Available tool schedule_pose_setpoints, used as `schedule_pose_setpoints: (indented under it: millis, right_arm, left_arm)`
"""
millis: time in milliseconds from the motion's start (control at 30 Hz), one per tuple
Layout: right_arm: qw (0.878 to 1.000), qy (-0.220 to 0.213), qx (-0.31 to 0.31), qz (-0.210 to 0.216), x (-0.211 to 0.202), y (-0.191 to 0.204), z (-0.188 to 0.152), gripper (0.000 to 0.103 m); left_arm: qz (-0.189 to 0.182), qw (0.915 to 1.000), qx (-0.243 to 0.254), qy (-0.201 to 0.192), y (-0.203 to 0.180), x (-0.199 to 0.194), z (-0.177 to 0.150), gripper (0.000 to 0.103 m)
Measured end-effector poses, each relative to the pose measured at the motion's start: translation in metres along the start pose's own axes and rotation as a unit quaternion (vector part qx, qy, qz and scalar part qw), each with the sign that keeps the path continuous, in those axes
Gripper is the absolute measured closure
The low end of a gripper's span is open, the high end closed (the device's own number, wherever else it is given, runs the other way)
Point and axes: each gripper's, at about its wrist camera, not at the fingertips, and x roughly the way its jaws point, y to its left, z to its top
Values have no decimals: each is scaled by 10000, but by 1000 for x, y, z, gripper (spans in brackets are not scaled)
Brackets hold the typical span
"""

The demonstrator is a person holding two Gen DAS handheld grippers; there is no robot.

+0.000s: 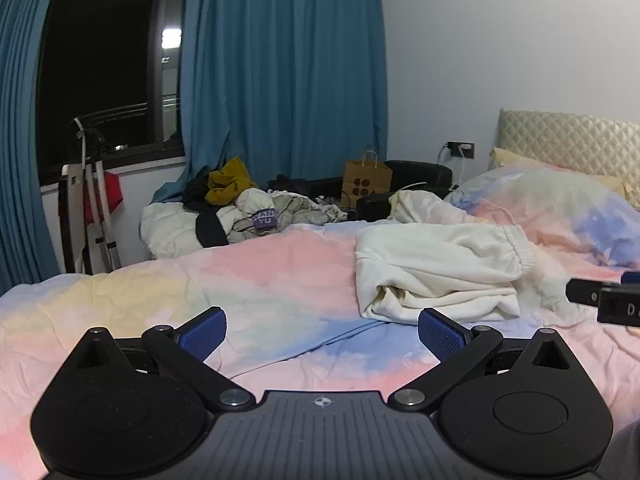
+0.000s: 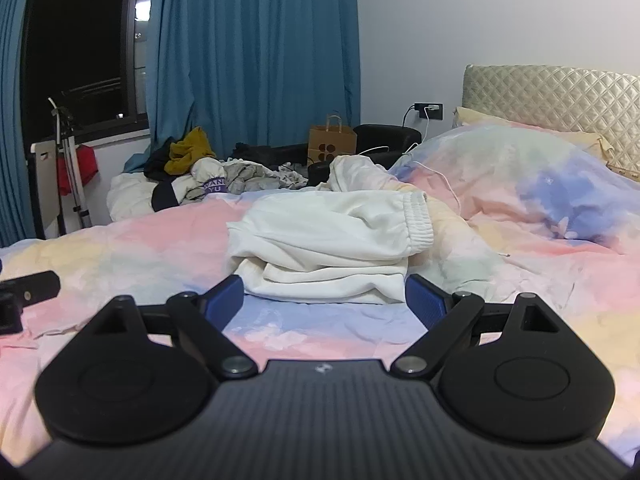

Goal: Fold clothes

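Note:
A cream-white garment with an elastic waistband (image 1: 440,272) lies folded into a bundle on the pastel bedspread (image 1: 240,280). My left gripper (image 1: 322,332) is open and empty, low over the bed, with the bundle ahead and to its right. My right gripper (image 2: 324,300) is open and empty, its blue pads (image 2: 424,302) just in front of the bundle's near edge (image 2: 328,248). The right gripper's tip shows at the right edge of the left wrist view (image 1: 604,300). The left gripper's tip shows at the left edge of the right wrist view (image 2: 28,290).
A heap of other clothes (image 1: 248,208) lies at the bed's far left side. A brown paper bag (image 1: 366,182) and dark boxes stand behind it. A pastel pillow (image 2: 540,176) and a quilted headboard (image 2: 560,92) are at the right. Blue curtains (image 1: 280,72) and a dark window are behind.

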Motion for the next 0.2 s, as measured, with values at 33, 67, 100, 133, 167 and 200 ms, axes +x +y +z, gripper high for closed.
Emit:
schedule_pose_setpoints:
  millis: [33, 67, 100, 133, 167, 200]
  right_arm:
    - [10000, -1, -4, -5, 0, 0, 0, 14]
    - [10000, -2, -8, -10, 0, 0, -1, 14]
    - [10000, -2, -11, -15, 1, 0, -1, 14]
    - [10000, -3, -15, -20, 1, 0, -1, 14]
    - [10000, -4, -19, -25, 1, 0, -2, 14]
    - [10000, 4, 28, -17, 2, -2, -2, 14]
  left_arm:
    - [-6, 10000, -7, 7, 1, 1, -1, 0]
    - [5, 10000, -38, 29, 2, 3, -1, 0]
    - [17, 10000, -70, 51, 3, 5, -1, 0]
    - [33, 9999, -88, 64, 4, 7, -1, 0]
    - [52, 9999, -88, 66, 4, 8, -1, 0]
    - [71, 9999, -86, 65, 5, 8, -1, 0]
